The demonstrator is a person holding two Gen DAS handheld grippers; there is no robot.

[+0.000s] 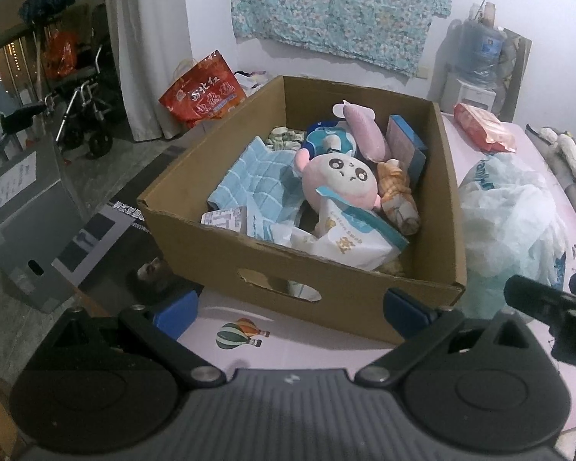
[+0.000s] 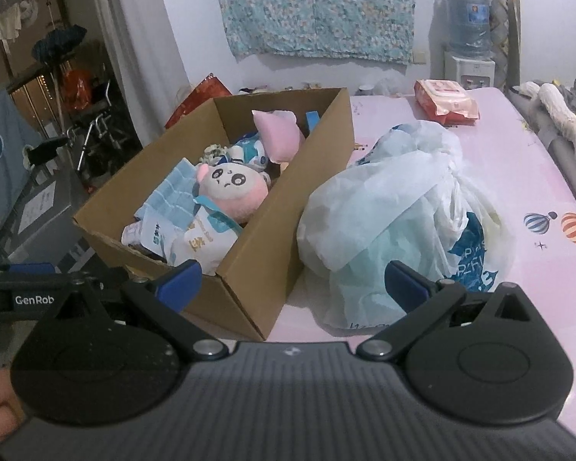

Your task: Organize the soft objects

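Both my tools spread, holding nothing. Cardboard box (image 1: 307,269) with pink plush (image 1: 340,182) just ahead of left tool (image 1: 290,311); white plastic bag (image 2: 395,215) directly ahead of right tool (image 2: 293,282).

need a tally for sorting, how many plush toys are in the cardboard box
3 visible: pink round-faced plush mid-box, blue-and-white plush behind it, pink plush toward the box's far wall. Others may be buried.

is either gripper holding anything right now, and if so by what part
Nothing is held. The left gripper and the right gripper are both open with no object gripped between their fingers; the plush toy lies in the cardboard box.
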